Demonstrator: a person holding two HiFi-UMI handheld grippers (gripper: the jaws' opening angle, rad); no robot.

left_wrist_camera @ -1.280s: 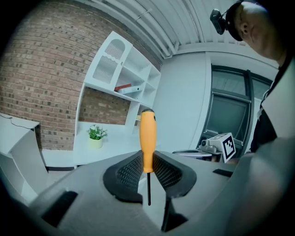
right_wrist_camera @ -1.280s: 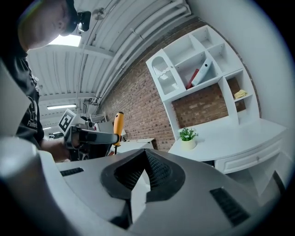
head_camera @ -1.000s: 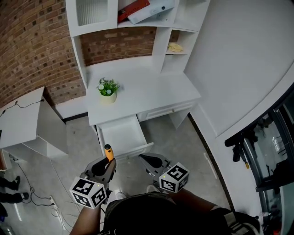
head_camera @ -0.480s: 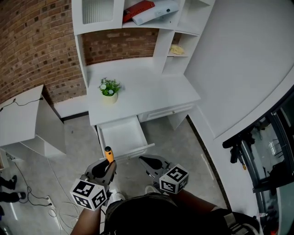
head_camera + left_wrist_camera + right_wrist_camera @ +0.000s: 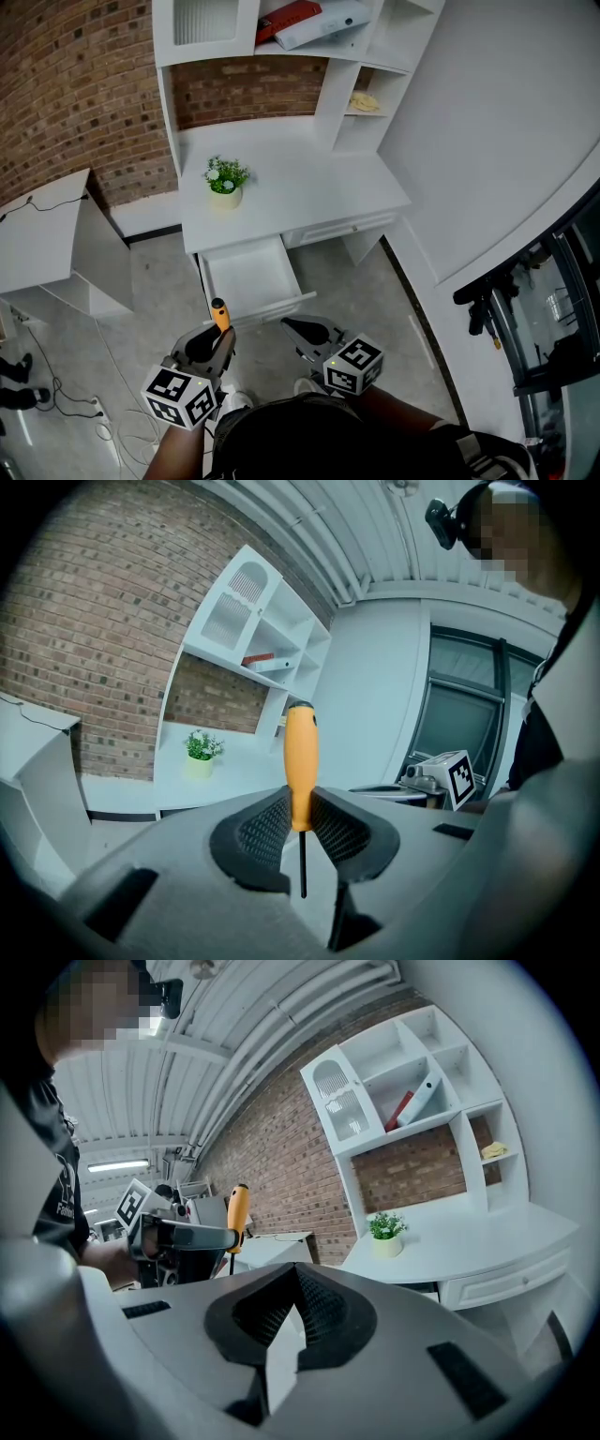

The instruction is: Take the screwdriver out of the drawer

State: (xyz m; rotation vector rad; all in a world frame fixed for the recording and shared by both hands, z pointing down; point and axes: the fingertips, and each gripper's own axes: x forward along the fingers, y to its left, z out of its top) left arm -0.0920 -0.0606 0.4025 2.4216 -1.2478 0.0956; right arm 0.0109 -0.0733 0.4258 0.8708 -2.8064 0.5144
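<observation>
**Left gripper** (image 5: 221, 334): held low over the grey floor (image 5: 159, 281), short of the open drawer. Its fingers (image 5: 258, 827) are clamped on the orange-handled screwdriver with a thin dark metal shaft (image 5: 300, 757). The lower end of the handle is gripped. The rest of the handle is carried upright beyond the fingertips, and the shaft is pointed back between the fingers toward the gripper body.

**Right gripper** (image 5: 298, 328): held just beside the left one. Its fingers (image 5: 323, 1312) are closed together, and nothing is seen between them.

**White wooden drawer** (image 5: 204, 281): seen open under the white desk (image 5: 309, 197), ahead of both sets of fingers. The screwdriver is found outside it, apart from its front panel.

**Small green potted plant in a pale pot** (image 5: 223, 180): stood on the desk, beyond the drawer, ahead of the left fingers.

**White shelf unit** (image 5: 337, 84): set at the back of the desk, farthest from the fingers. A red book (image 5: 284, 14) and a white folder (image 5: 323, 21) are laid on its upper shelf.
</observation>
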